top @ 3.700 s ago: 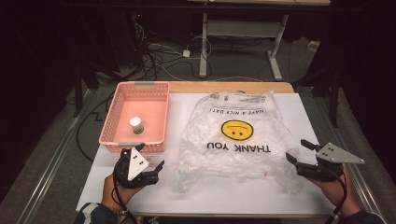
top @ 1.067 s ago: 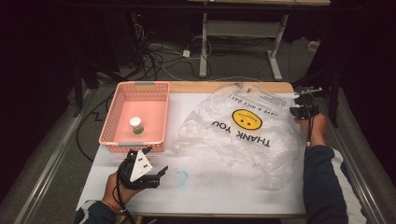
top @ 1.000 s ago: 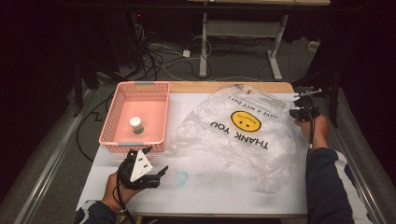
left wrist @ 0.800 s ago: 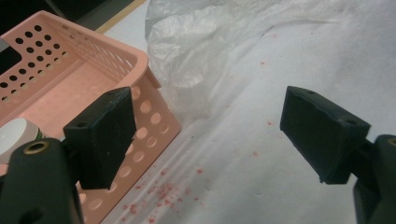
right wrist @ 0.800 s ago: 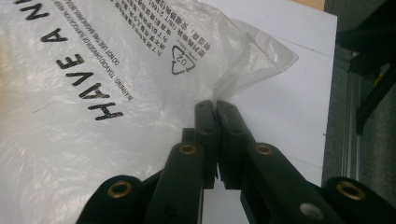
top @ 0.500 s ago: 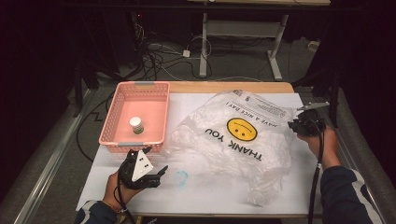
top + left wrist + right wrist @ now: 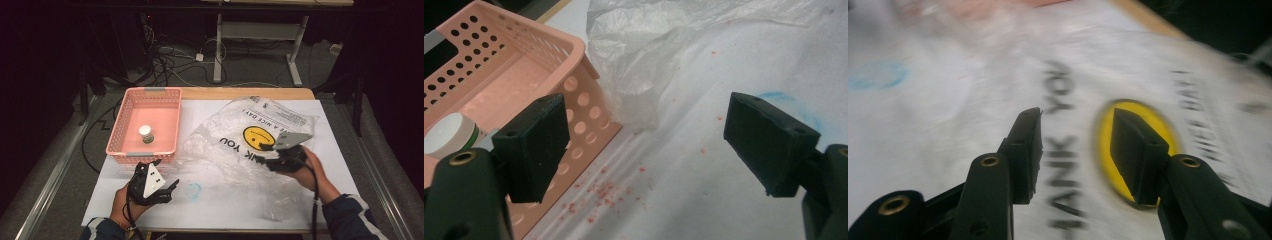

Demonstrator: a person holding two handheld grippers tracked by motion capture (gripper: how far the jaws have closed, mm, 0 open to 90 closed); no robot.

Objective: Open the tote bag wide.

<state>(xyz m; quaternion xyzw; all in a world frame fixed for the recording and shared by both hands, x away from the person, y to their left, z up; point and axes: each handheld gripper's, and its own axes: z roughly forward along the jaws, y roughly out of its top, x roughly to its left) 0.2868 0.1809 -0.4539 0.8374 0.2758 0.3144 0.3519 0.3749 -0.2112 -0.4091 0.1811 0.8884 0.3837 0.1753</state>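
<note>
A clear plastic bag [image 7: 235, 165] with a yellow smiley [image 7: 256, 136] and "THANK YOU" lies crumpled across the white table top. My right gripper [image 7: 264, 155] hovers over it beside the smiley, pointing left. Its jaws have just been opening and stand open with nothing between them. In the right gripper view that gripper [image 7: 1078, 130] looks down on the blurred print and the smiley [image 7: 1153, 117]. My left gripper [image 7: 165, 174] rests open at the near left, just in front of the pink basket [image 7: 165, 107]. In its own view the left gripper [image 7: 651, 135] frames bare table between the basket's corner [image 7: 524, 55] and the bag's edge [image 7: 644, 65].
A small white-capped bottle [image 7: 145, 133] stands in the basket, also seen at the left of the left gripper view as the bottle [image 7: 451, 132]. A blue ring mark [image 7: 192, 190] is drawn on the table near the left gripper. Cables and a desk frame [image 7: 295, 55] lie beyond the wooden back edge [image 7: 240, 93].
My right gripper has swung from the table's far right edge toward the near middle, over the smiley, and its jaws have opened. The bag has shifted and crumpled. The left gripper has stayed put.
</note>
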